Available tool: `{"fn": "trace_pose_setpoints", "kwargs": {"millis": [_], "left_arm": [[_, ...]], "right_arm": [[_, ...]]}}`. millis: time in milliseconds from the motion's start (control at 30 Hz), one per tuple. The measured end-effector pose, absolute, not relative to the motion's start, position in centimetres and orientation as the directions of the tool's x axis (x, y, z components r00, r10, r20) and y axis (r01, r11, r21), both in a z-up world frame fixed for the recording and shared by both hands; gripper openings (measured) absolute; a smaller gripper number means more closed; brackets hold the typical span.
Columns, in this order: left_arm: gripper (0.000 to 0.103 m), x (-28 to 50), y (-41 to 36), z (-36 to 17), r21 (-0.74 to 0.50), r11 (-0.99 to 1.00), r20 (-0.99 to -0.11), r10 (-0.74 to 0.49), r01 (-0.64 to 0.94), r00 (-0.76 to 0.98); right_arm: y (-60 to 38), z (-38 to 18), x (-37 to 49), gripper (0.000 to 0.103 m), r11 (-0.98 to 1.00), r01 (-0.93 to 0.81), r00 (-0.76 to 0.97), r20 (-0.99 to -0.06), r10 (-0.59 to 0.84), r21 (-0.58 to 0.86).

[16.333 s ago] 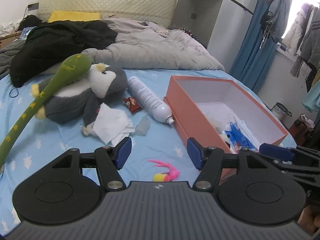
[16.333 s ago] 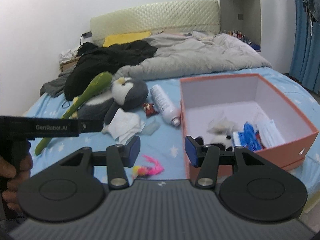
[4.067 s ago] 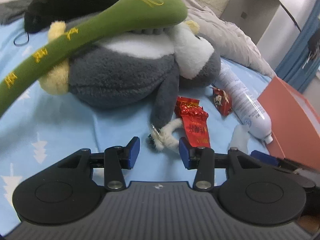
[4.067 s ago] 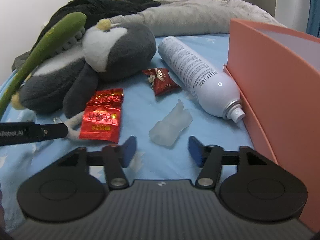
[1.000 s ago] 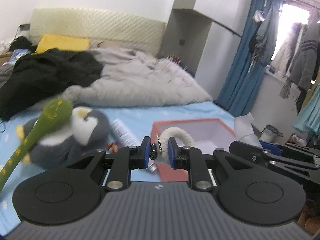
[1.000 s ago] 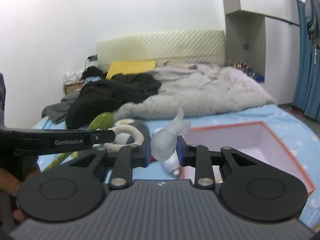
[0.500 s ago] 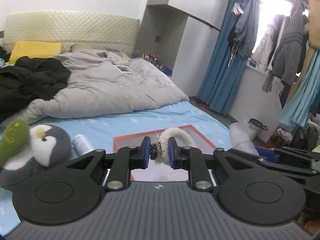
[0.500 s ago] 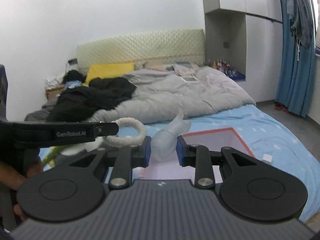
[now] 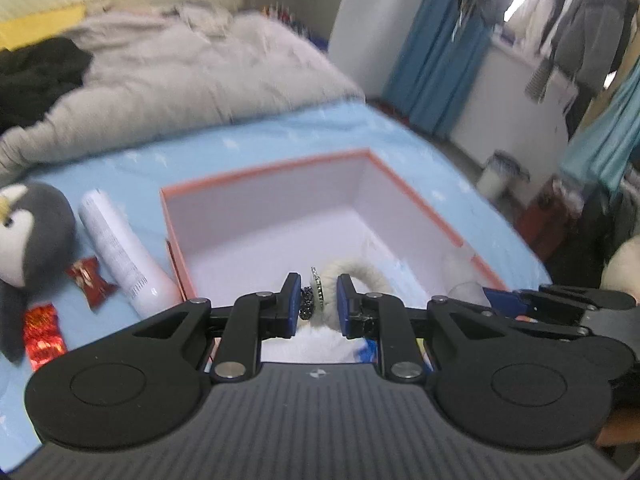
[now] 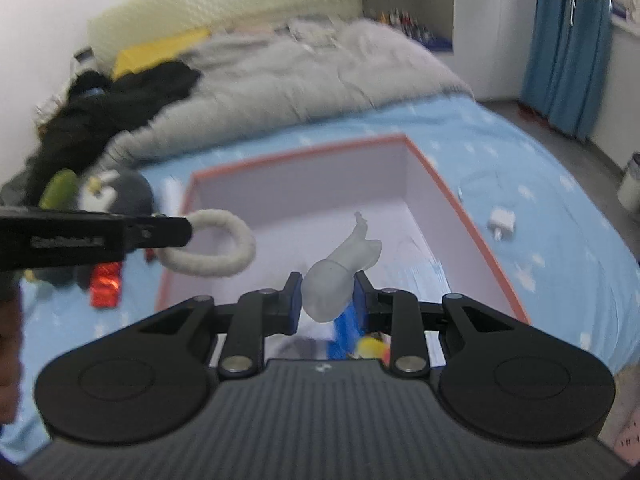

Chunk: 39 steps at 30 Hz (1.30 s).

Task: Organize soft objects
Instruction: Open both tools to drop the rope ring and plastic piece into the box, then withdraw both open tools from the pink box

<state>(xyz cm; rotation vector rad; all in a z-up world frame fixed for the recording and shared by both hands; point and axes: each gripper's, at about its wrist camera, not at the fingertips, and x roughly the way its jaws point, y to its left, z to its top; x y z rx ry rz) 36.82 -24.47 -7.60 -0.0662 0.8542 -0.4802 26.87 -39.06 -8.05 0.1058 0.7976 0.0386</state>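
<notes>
The left gripper (image 9: 318, 306) is squeezed tight on a fuzzy white ring (image 9: 360, 280). A little dark charm (image 9: 307, 304) hangs from the ring, right between the blue pads (image 9: 291, 304). The right gripper (image 10: 326, 300) is squeezed tight on a soft, see-through blob (image 10: 334, 280) that sticks up out of its pads. Both grippers are tipped down over the box (image 9: 264, 168), so the ring and the blob hang in the air above the open box, not inside it. Seen from the right gripper, the left gripper (image 10: 176, 232) comes in from the left side of the box and the ring (image 10: 224, 244) loops out over the box's left wall. The box (image 10: 496, 248) is orange outside and white inside, and it sits on a blue sheet (image 9: 280, 136). Down at the near end of the box there are some blue and yellow things, but they are too hidden to tell what they are. Just left of the box lies a white can (image 9: 120, 256), touching its wall. Left of the can are a red candy (image 9: 90, 280) and a red packet (image 9: 42, 332). Farther left of the box sits a gray penguin (image 9: 32, 224). Behind the box lies a gray blanket (image 9: 192, 72), with black clothes (image 9: 36, 72) to its left. To the right of the box, a small white plug (image 10: 502, 224) lies on the sheet.
</notes>
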Motion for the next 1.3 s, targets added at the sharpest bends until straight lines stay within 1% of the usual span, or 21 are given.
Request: {"fn": "trace_pose_setpoints", "kwargs": {"millis": [67,100,233,333,367,400,433,467,533,667,800,1067,1300], "left_arm": [[0.023,37.4,-25.2,-8.6,-0.227,0.888,-0.741,-0.424,0.401,0.521],[0.023,37.6,-25.5,-9.1,-0.219,0.887,-0.755,-0.418,0.407,0.505],[0.023,37.7,-26.7,-10.4,-0.210,0.875,-0.775,-0.421,0.435,0.472],[0.023,37.8,-27.3,-10.5,-0.188,0.878,-0.781,-0.406,0.441,0.475],[0.026,38.1,-27.3,-10.6,-0.193,0.880,-0.786,-0.404,0.434,0.469],[0.032,38.1,-27.2,-10.6,-0.205,0.882,-0.789,-0.405,0.423,0.462],[0.038,38.3,-27.0,-10.4,-0.219,0.885,-0.790,-0.409,0.412,0.458],[0.040,38.3,-26.8,-10.3,-0.226,0.887,-0.789,-0.409,0.403,0.459],[0.042,37.9,-26.6,-9.8,-0.220,0.888,-0.781,-0.408,0.403,0.473],[0.042,36.9,-25.9,-8.4,-0.205,0.885,-0.754,-0.414,0.417,0.509],[0.042,35.1,-24.8,-6.2,-0.195,0.882,-0.713,-0.428,0.430,0.555],[0.043,30.5,-21.9,-1.7,-0.182,0.871,-0.600,-0.466,0.456,0.650],[0.043,26.8,-18.5,0.8,-0.193,0.880,-0.541,-0.465,0.434,0.701]], "right_arm": [[-39.5,-9.2,27.3,0.031,0.994,0.017,0.676,-0.734,0.067,0.106],[-39.8,-9.6,27.3,0.033,0.994,0.023,0.667,-0.742,0.063,0.105],[-40.8,-11.0,27.2,0.034,0.991,0.047,0.640,-0.765,0.068,0.128],[-40.7,-11.3,27.2,0.040,0.991,0.048,0.633,-0.772,0.064,0.121],[-40.7,-11.3,27.3,0.044,0.991,0.045,0.633,-0.771,0.068,0.124],[-40.7,-11.2,27.3,0.047,0.991,0.042,0.633,-0.771,0.073,0.128],[-40.6,-11.1,27.4,0.053,0.990,0.040,0.634,-0.770,0.077,0.132],[-40.7,-11.0,27.3,0.056,0.991,0.041,0.636,-0.768,0.074,0.130],[-40.7,-10.7,27.3,0.056,0.991,0.041,0.645,-0.761,0.074,0.131],[-40.9,-9.5,26.8,0.056,0.988,0.045,0.678,-0.731,0.080,0.150],[-40.8,-7.4,25.8,0.056,0.985,0.047,0.731,-0.678,0.078,0.164],[-38.8,-3.0,22.6,0.056,0.985,-0.018,0.827,-0.551,0.112,0.173],[-36.1,-0.9,20.2,0.056,0.980,-0.092,0.863,-0.477,0.166,0.175]]}}
